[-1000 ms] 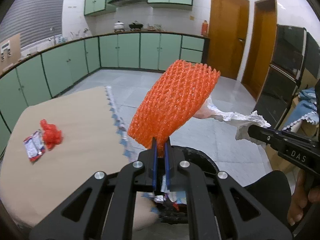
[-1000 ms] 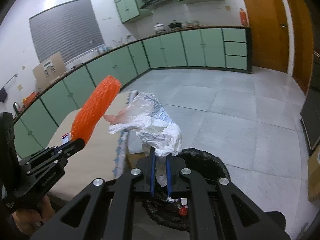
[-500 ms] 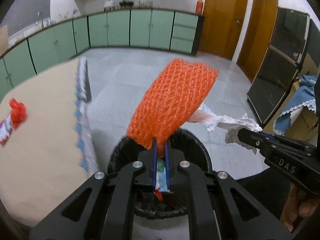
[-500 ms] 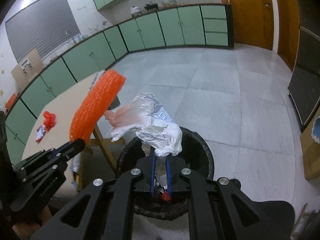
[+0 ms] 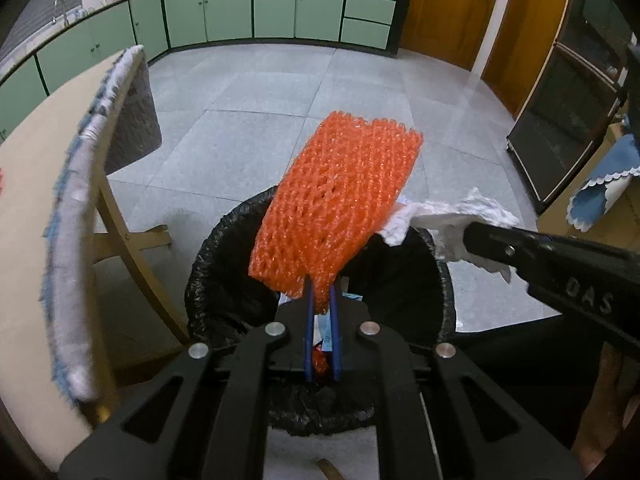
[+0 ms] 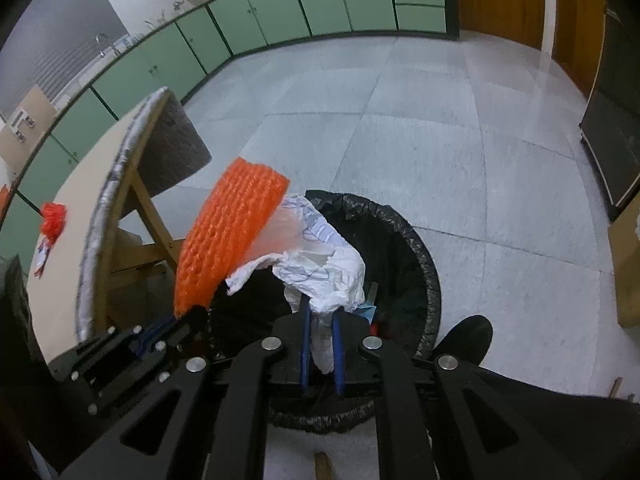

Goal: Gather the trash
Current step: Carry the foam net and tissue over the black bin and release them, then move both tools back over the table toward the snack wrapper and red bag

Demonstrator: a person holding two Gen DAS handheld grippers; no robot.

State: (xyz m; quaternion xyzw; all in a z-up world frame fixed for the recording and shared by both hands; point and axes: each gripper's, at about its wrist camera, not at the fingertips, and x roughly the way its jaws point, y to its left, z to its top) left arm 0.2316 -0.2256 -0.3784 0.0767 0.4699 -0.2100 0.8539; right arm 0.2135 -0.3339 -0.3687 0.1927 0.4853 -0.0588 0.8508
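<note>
Orange foam fruit net [image 5: 340, 204] pinched in my left gripper [image 5: 320, 300], jaws clamped narrow on its lower end. My right gripper [image 6: 320, 316] clamped on crumpled white plastic wrapper [image 6: 324, 268]. Both pieces hang over round bin with black liner [image 5: 224, 248]. Beyond, at left, tan-topped wooden table [image 6: 60, 264] with small red scrap [image 6: 53, 218]; farther off, green cabinets [image 5: 272, 4].

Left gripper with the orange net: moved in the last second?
Yes. The left gripper with the orange net has dropped from table height toward the black bin.
</note>
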